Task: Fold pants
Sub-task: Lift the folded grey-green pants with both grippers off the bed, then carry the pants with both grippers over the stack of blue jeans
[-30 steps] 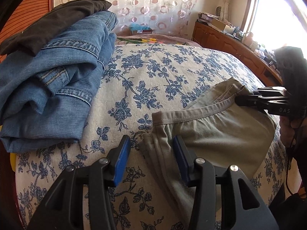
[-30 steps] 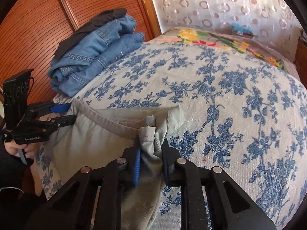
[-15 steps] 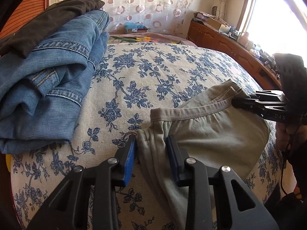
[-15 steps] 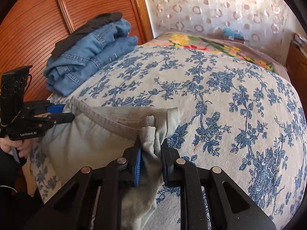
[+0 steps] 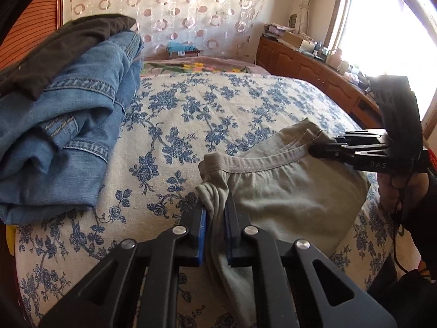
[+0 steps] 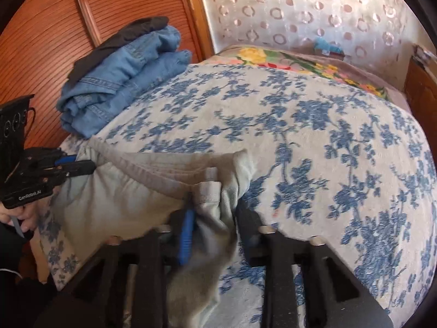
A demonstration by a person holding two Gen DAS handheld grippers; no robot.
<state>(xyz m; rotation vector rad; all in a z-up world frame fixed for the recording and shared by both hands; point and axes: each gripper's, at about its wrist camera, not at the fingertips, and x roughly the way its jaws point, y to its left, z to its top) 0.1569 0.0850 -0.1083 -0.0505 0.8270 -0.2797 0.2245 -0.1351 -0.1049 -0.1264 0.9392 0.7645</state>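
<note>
Grey-green pants [image 5: 286,199] lie at the near edge of the blue-flowered bedspread [image 5: 204,109], with the waistband [image 5: 259,164] facing the far end. My left gripper [image 5: 215,205] is closing its jaws on the left corner of the waistband, cloth bunched between the blue pads. My right gripper [image 6: 214,210] is shut on the other waistband corner, where the cloth [image 6: 117,199] hangs in folds. Each gripper shows in the other's view: the right gripper [image 5: 316,147] at the right, the left gripper [image 6: 90,165] at the left.
A stack of folded jeans [image 5: 68,142] with a dark garment [image 5: 54,60] on top sits at the bed's left side, by a wooden wardrobe [image 6: 82,13]. A wooden cabinet [image 5: 314,71] runs under the window at right. A floral blanket [image 5: 196,67] lies at the far end.
The left gripper's jaws came together from wide apart onto the waistband corner. The right gripper kept its hold on the other corner.
</note>
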